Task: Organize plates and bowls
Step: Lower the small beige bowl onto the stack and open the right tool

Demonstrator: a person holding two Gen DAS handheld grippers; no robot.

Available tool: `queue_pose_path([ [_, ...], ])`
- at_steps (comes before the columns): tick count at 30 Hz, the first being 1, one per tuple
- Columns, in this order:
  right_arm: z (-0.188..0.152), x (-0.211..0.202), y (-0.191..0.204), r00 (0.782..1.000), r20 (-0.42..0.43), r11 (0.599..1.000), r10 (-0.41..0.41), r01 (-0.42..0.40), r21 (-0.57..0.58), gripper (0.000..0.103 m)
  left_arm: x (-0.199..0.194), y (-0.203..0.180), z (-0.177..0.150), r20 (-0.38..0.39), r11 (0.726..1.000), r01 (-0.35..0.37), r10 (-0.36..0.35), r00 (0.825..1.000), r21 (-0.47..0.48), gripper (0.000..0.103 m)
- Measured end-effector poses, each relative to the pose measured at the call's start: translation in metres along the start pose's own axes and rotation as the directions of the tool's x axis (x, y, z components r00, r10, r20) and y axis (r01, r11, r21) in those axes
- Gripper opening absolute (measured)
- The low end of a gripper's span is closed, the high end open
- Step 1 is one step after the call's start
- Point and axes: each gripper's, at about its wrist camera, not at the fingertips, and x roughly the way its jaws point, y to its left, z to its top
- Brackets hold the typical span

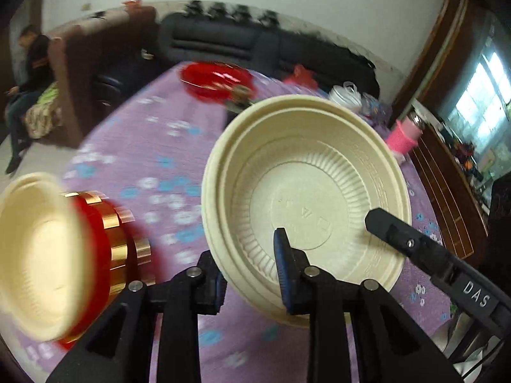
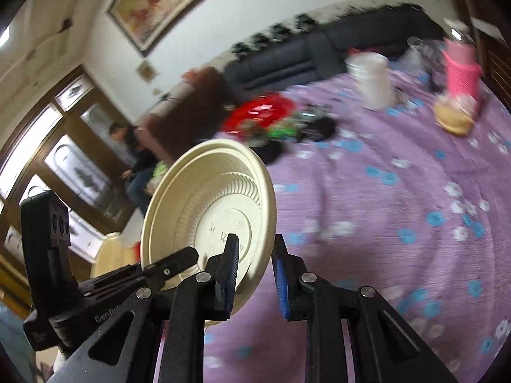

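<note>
In the left wrist view my left gripper [image 1: 252, 265] is shut on the near rim of a cream ribbed plastic bowl [image 1: 306, 198] and holds it tilted above the purple flowered tablecloth [image 1: 153, 146]. My right gripper's finger [image 1: 392, 226] reaches into that bowl from the right. In the right wrist view my right gripper [image 2: 255, 265] straddles the same bowl's [image 2: 210, 210] rim; its jaws stand a little apart from it. The left gripper [image 2: 105, 281] shows at lower left. A second cream bowl [image 1: 35, 255] rests on a red and gold tin [image 1: 118, 242] at far left.
A red tray [image 1: 217, 79] sits far across the table. A pink basket [image 2: 461, 67], a white bucket [image 2: 372, 76] and a small tan dish [image 2: 453, 118] stand at the far right. A dark sofa [image 1: 223, 41] and a seated person [image 1: 28, 73] are behind the table.
</note>
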Motion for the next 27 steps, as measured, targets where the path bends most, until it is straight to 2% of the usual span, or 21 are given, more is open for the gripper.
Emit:
queue_pose_path([
  [6,-0.007,0.022,0.090,0.996,-0.025,0.991,0.084,-0.086,-0.106,0.023,-0.057,0.067,-0.012,0.055,0.993,-0.087,0.091,0.994,-0.075,0.033],
  [10,-0.012,0.061,0.140,0.988,-0.090,0.982,0.126,-0.137,-0.129,0.023,-0.070,0.113,-0.013,0.039,0.980,-0.135,0.142,0.989,-0.148,0.039],
  [15,-0.022,0.113,0.167,0.969,-0.199,0.979,0.149,-0.173,-0.106,0.024,-0.068,0.163,-0.016,-0.027,0.962,-0.176,0.174,0.984,-0.209,0.039],
  [18,-0.032,0.136,0.175,0.962,-0.243,0.980,0.123,-0.157,-0.124,0.024,-0.060,0.183,-0.019,-0.060,0.954,-0.197,0.188,0.980,-0.226,0.039],
  [21,-0.042,0.143,0.185,0.975,-0.212,0.973,0.067,-0.111,-0.203,0.024,-0.065,0.190,-0.024,-0.038,0.956,-0.192,0.188,0.981,-0.224,0.040],
  [23,-0.047,0.141,0.195,0.983,-0.182,0.961,0.024,-0.072,-0.267,0.024,-0.068,0.188,-0.026,-0.023,0.958,-0.181,0.181,0.983,-0.224,0.045],
  [25,-0.050,0.136,0.200,0.988,-0.151,0.950,-0.003,-0.045,-0.311,0.031,-0.071,0.185,-0.030,-0.001,0.955,-0.202,0.206,0.978,-0.216,0.050],
  [27,-0.052,0.129,0.204,0.995,-0.092,0.932,-0.039,0.003,-0.361,0.045,-0.075,0.184,-0.032,0.032,0.952,-0.233,0.244,0.969,-0.199,0.053],
])
